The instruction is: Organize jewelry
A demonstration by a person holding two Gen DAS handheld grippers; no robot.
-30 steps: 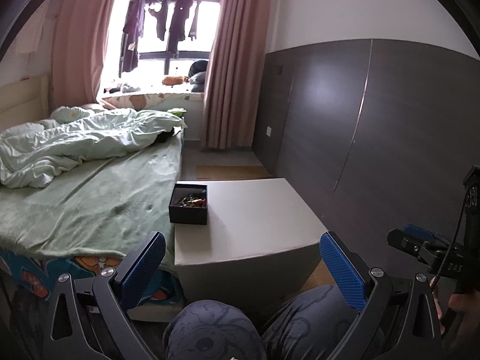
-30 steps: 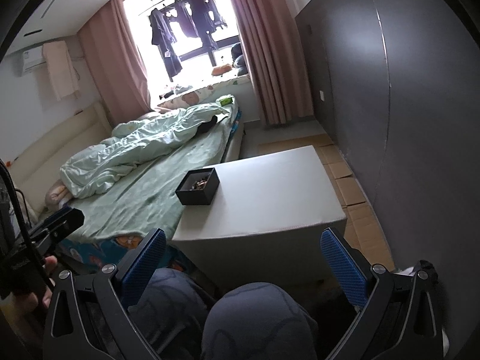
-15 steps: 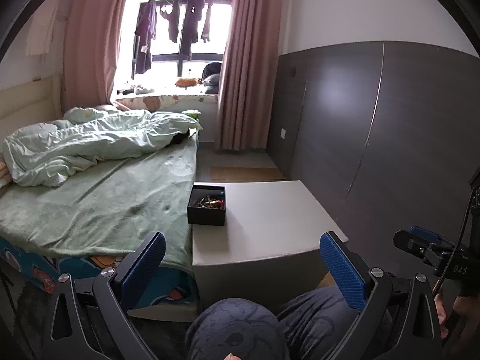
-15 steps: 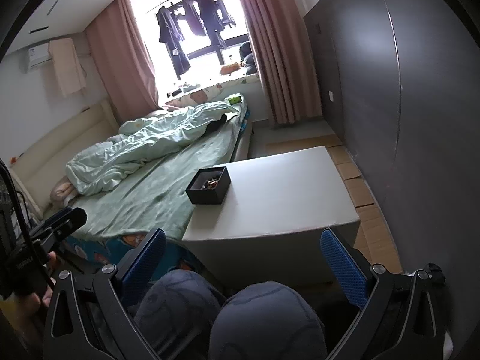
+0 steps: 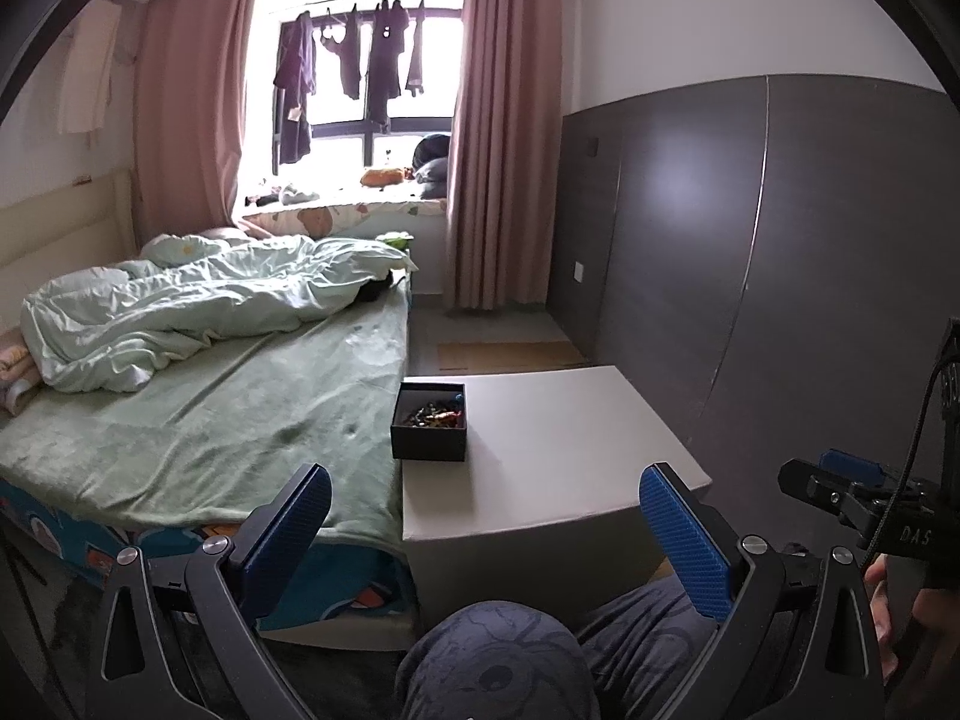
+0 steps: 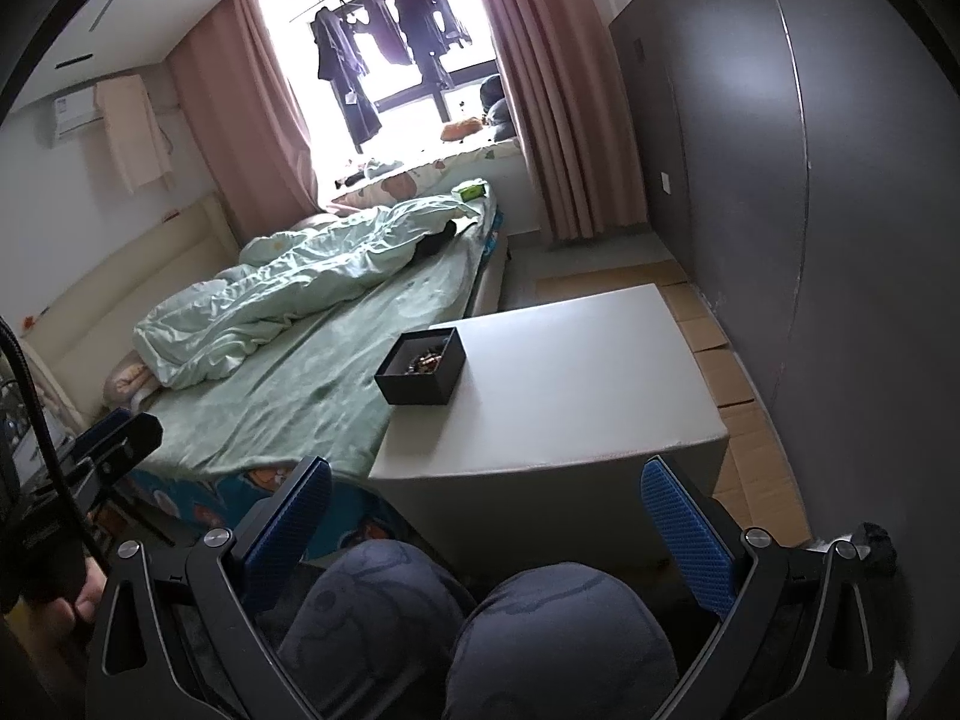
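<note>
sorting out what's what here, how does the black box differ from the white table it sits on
The black jewelry box is small, dark and open-topped, holding a tangle of small jewelry; the white table is much larger, pale and otherwise bare. The box sits at the table's corner nearest the bed. Both are square-cornered and blocky.

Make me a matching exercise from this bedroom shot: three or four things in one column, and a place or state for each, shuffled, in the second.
Things
1. black box of jewelry
2. rumpled duvet
3. dark clothes
4. left tongs

Places or states
A. hanging in the window
B. open, holding nothing
C. on the white table, at its edge next to the bed
D. lying on the bed

Pairs: 1-C, 2-D, 3-A, 4-B
</note>
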